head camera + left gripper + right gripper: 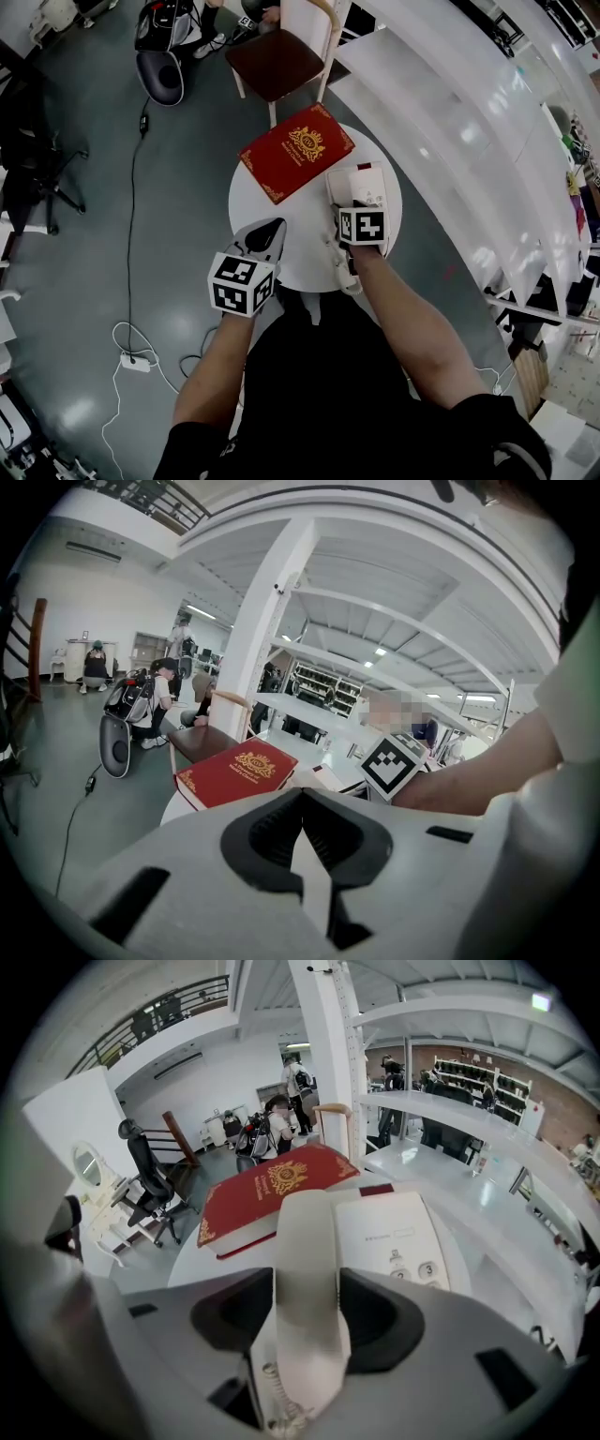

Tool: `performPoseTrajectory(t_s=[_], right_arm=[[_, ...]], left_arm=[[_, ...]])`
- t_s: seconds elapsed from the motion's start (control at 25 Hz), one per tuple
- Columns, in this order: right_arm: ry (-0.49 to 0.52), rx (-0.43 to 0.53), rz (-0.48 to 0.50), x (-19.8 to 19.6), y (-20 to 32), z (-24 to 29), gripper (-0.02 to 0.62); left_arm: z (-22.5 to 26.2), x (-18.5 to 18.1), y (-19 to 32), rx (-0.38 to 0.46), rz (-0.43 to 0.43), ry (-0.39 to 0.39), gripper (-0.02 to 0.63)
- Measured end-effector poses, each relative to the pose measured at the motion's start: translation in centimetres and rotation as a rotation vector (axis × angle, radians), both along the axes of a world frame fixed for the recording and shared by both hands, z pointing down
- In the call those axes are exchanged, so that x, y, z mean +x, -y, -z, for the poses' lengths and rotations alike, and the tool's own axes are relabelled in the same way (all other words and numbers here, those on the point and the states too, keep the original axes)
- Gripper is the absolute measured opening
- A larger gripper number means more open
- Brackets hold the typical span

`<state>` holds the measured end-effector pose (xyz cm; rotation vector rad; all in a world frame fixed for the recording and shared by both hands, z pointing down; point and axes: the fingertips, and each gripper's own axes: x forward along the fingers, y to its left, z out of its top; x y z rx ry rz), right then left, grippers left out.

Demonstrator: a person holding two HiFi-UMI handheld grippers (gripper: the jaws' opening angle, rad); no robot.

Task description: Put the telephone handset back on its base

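Jaws of the right gripper [307, 1309] clasp the handset [309, 1241], spread wide for its breadth, laying it along the cradle side of the base [394, 1237] on the bench [300, 267]; jaws of the left gripper [302, 803] meet, empty.

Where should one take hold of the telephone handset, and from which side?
Grip the handset at its narrow middle, jaws across its width, coming from above. It lies lengthwise along the left of the base, keypad close beside it, so a sideways approach would likely hit the base.
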<state>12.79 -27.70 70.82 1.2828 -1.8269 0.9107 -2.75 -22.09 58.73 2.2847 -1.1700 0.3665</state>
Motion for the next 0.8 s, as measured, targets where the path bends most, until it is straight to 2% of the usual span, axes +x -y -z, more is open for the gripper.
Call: performPoseTrajectory(t_s=[0.2,0.44,0.6,0.8], right_arm=[[0.002,0.042,0.033,0.5,-1.7,0.8,0.187],[-0.058,0.039,0.115,0.9,-3.3,1.6,0.08],[-0.079,0.016,0.125,0.8,-3.9,0.8,0.078],[0.004,0.013,0.127,0.8,-3.8,1.2,0.093]], left_arm=[[1.2,0.2,0.3,0.024,-0.011,-0.015,0.009],[4.2,-0.3,0.8,0.082,-0.013,-0.031,0.009],[5.4,-0.9,0.6,0.102,-0.015,-0.025,0.009],[6.3,-1.2,0.7,0.111,0.003,-0.011,0.009]])
